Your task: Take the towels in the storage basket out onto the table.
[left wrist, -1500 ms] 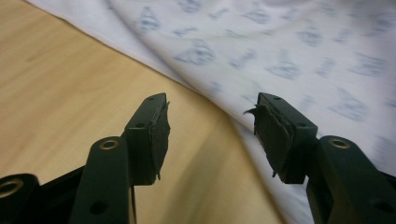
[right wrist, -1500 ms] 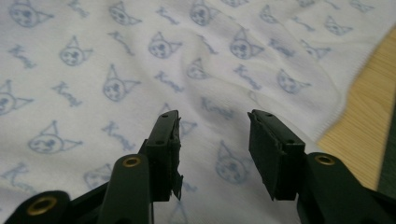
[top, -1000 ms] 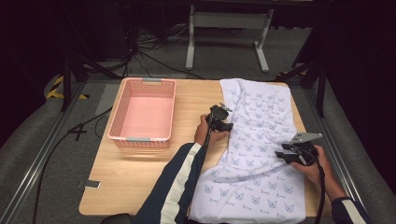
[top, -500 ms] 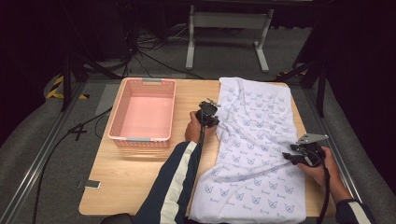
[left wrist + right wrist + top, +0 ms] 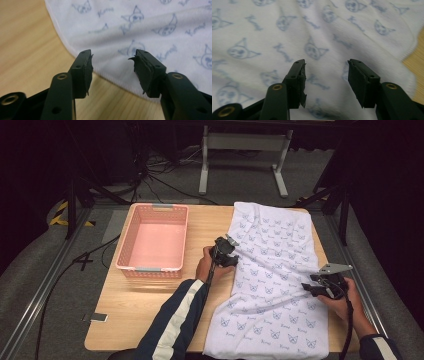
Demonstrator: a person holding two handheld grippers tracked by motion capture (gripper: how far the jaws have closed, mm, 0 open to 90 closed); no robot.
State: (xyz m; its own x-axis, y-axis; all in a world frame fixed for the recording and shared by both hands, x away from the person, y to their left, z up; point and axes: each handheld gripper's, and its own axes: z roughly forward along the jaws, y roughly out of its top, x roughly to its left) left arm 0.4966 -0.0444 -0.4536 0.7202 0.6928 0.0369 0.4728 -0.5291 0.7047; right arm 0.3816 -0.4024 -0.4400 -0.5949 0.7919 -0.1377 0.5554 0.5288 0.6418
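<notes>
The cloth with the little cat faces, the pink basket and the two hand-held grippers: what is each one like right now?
Cat-print cloth: spread flat on the table, a few soft wrinkles, not gripped.
Pink basket: upright, empty, left of the cloth.
Left hand-held gripper: open, jaws at the cloth's left edge, holding nothing.
Right hand-held gripper: open, jaws over the cloth near its right edge, holding nothing.
Wooden table: carrying the cloth and basket.

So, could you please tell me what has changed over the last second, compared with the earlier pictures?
The left tool has drawn back from over the printed cloth to its left edge, jaws open with the hem between them but not gripped. The right tool slid toward the cloth's right edge, then held there, jaws open above the fabric. The cloth itself, the pink basket and the table stayed as they were.
</notes>
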